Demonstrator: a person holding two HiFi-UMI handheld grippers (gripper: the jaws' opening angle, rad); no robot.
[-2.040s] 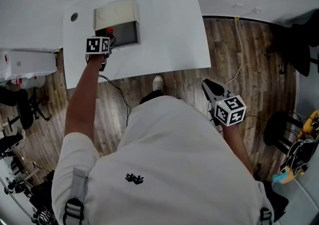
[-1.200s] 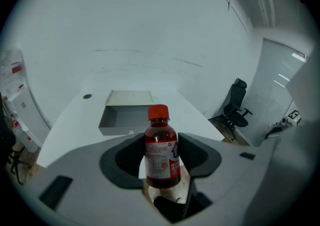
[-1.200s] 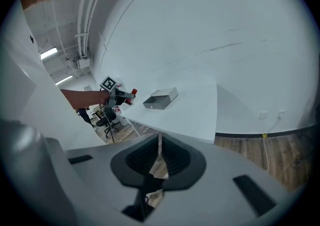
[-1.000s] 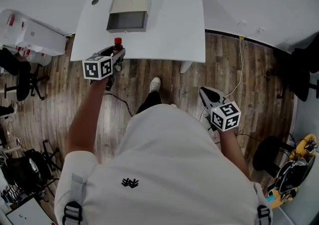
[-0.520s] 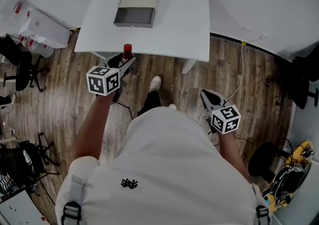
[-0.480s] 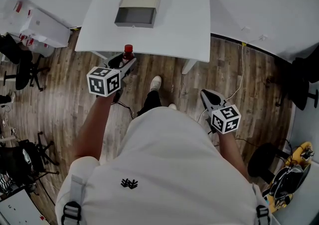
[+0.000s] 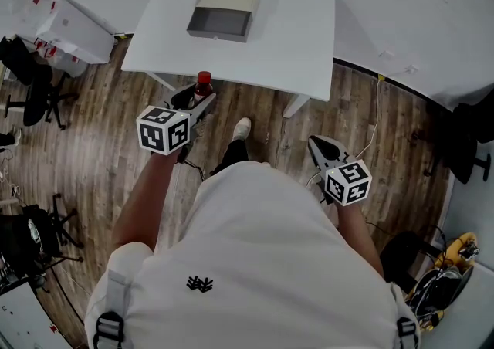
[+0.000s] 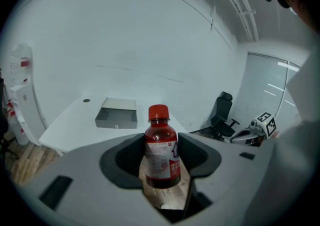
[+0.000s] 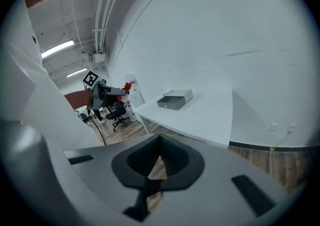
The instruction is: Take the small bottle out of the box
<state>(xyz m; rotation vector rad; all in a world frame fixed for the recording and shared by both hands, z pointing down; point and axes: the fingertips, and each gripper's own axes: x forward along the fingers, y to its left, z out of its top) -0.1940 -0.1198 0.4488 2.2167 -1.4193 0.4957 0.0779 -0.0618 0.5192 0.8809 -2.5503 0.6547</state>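
A small bottle (image 7: 203, 85) of red liquid with a red cap stands upright between the jaws of my left gripper (image 7: 197, 97), which is shut on it. In the left gripper view the bottle (image 8: 161, 152) fills the gap between the two pads. It hangs over the wooden floor, in front of the white table's (image 7: 285, 38) near edge. The open grey box (image 7: 224, 14) sits at the back of the table and looks empty (image 8: 116, 115). My right gripper (image 7: 323, 147) is held low at my right side, shut with nothing in it (image 9: 159, 162).
White storage bins (image 7: 58, 19) stand left of the table, with a black office chair (image 7: 31, 81) beside them. Another dark chair (image 7: 463, 77) is at the far right. A cable (image 7: 372, 85) runs across the floor right of the table.
The left gripper has drawn back from the box with the bottle, off the table and out over the floor. The table looks farther away. The right gripper has hardly moved.
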